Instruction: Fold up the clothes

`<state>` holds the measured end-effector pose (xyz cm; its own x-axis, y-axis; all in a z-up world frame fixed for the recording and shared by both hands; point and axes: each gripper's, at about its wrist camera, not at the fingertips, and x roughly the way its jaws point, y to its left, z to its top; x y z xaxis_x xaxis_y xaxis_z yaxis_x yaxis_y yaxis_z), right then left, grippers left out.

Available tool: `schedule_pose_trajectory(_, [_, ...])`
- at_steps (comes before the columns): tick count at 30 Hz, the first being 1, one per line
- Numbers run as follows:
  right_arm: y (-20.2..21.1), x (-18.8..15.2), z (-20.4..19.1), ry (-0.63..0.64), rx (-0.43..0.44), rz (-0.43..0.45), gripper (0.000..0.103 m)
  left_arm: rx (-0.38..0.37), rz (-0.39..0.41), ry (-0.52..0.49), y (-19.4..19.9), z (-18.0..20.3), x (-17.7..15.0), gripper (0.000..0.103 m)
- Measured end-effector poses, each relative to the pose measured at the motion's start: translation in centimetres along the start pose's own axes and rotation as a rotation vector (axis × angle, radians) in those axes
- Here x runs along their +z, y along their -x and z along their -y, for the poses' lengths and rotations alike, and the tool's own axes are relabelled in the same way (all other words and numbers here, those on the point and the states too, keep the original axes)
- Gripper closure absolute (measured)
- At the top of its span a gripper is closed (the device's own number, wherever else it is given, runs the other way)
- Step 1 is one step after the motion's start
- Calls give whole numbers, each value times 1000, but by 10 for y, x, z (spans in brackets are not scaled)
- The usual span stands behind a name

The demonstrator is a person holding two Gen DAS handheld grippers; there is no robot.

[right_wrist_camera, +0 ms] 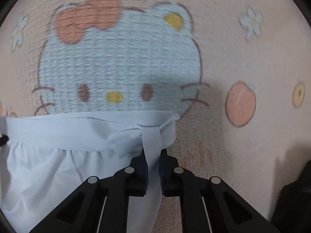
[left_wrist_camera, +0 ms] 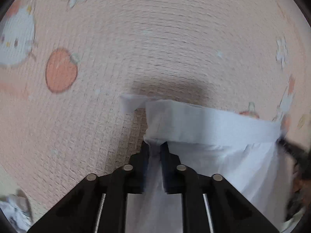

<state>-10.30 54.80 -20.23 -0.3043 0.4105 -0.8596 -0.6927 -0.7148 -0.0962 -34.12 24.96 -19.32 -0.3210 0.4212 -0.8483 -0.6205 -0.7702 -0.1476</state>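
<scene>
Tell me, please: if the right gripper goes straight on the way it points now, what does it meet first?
The right gripper is shut on the white garment. Straight ahead lies its waistband, then the pink mat with the cat print. Depth is unclear, so probably the mat.

Smooth cloth garment (right_wrist_camera: 58,136) (matt); woven mat (left_wrist_camera: 155,38).

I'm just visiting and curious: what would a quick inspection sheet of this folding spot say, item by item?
Surface: pink cartoon-print mat, blurred.
Job's things: pale blue garment with a waistband, stretched between both grippers.
Clutter: crumpled white cloth at the left view's lower corner; dark object, unidentified.
Grippers: left gripper and right gripper each shut on the garment.
Cables: nothing seen.
Surroundings: nothing seen beyond the mat.
</scene>
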Motion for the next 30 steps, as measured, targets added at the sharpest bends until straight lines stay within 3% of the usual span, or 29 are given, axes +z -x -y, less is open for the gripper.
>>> schedule_pose_trajectory(5, [26, 13, 2, 18, -58, 121, 99, 37, 95, -8, 14, 4, 11, 97])
schedule_pose_trajectory(10, [29, 24, 11, 20, -62, 131, 99, 60, 113, -17, 18, -6, 19, 97])
schedule_pose_trajectory(17, [4, 26, -12, 59, -157, 54, 99, 123, 95, -3, 0, -5, 13, 97])
schedule_pose_trajectory(20, [-5, 28, -6, 36, -195, -4, 99, 194, 73, 33, -7, -11, 15, 97])
schedule_pose_trajectory(22, [-8, 28, 0, 7, -206, -24, 99, 158, 79, 95, -5, -20, 15, 97])
schedule_pose_trajectory(24, [-5, 27, 5, -8, -185, -5, 96, 61, 95, 177, 0, -30, 14, 97])
schedule_pose_trajectory(25, [-3, 27, 9, -11, -168, -1, 92, 19, 91, 200, 2, -31, 15, 97])
schedule_pose_trajectory(27, [2, 29, 18, -11, -142, -5, 68, -37, 80, 222, 6, -33, 16, 97])
schedule_pose_trajectory(28, [5, 31, 20, -11, -147, -3, 64, -48, 79, 230, 10, -32, 15, 96])
schedule_pose_trajectory(30, [20, 37, 25, -37, -117, 29, 47, -62, 68, 234, 20, -28, 17, 81])
